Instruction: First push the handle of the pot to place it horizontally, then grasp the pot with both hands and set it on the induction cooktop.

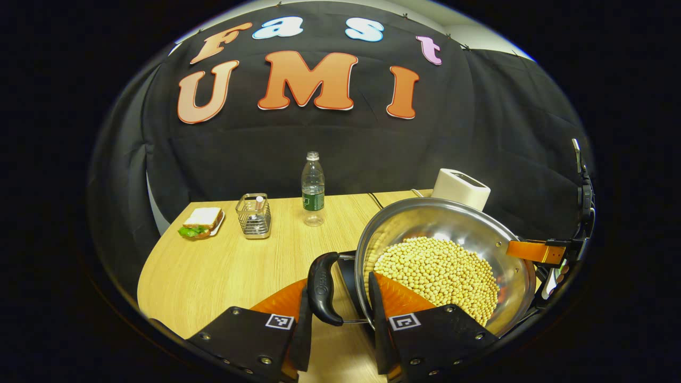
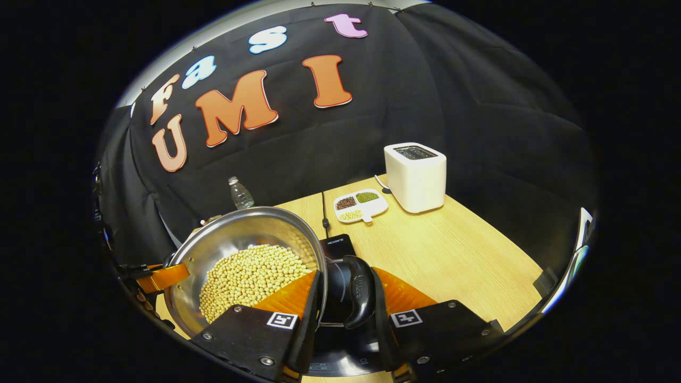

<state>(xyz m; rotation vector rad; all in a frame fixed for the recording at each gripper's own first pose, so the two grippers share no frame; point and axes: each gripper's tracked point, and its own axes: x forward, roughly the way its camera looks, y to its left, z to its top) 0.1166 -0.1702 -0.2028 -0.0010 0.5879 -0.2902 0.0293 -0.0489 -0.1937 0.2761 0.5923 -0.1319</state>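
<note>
Handles lie horizontal; left gripper (image 1: 335, 319) and right gripper (image 2: 346, 319) each clamp one on the pot (image 1: 447, 234), apparently not yet resting on the cooktop (image 2: 335, 246).

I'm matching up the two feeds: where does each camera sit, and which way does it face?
Left gripper view: rides the left tongs, looking across the pot toward the sandwich and bottle; its own fingers straddle a pot handle.
Right gripper view: rides the right tongs at the opposite handle, facing the toaster; its fingers show.
Shared: pot of beans, bottle, toaster.
</note>
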